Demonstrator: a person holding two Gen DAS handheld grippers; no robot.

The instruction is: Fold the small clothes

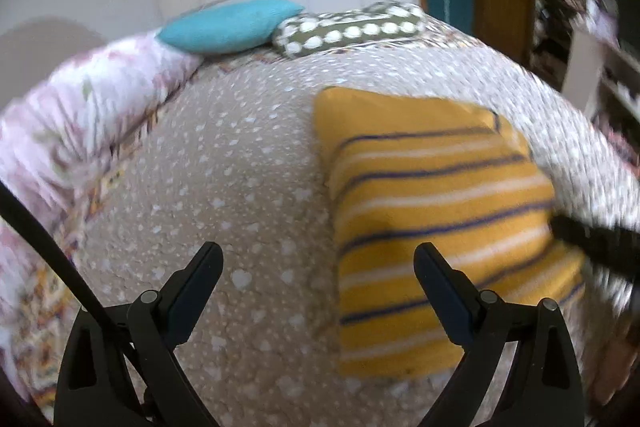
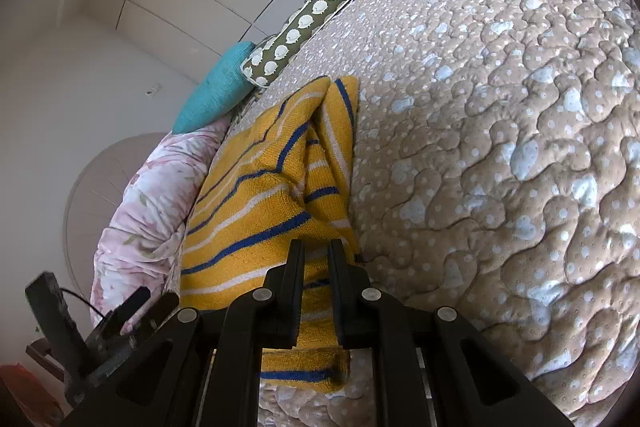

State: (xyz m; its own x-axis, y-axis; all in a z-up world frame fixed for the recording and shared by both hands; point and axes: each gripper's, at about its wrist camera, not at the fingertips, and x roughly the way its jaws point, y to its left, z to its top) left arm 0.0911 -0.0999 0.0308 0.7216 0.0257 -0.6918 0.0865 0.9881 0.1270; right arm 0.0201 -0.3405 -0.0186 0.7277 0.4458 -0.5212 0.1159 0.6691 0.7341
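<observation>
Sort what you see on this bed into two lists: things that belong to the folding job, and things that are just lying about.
Part of the job:
- yellow striped garment
- right gripper, jaws shut on the garment's edge
- left gripper, jaws open, holding nothing

Just lying about:
- teal cushion
- green patterned cushion
- floral duvet
- quilted bedspread

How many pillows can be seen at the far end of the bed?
2. The plain turquoise pillow lies by the pink floral duvet; the olive pillow with white pattern lies next to it, on its right in the left wrist view. Others may be hidden.
</observation>
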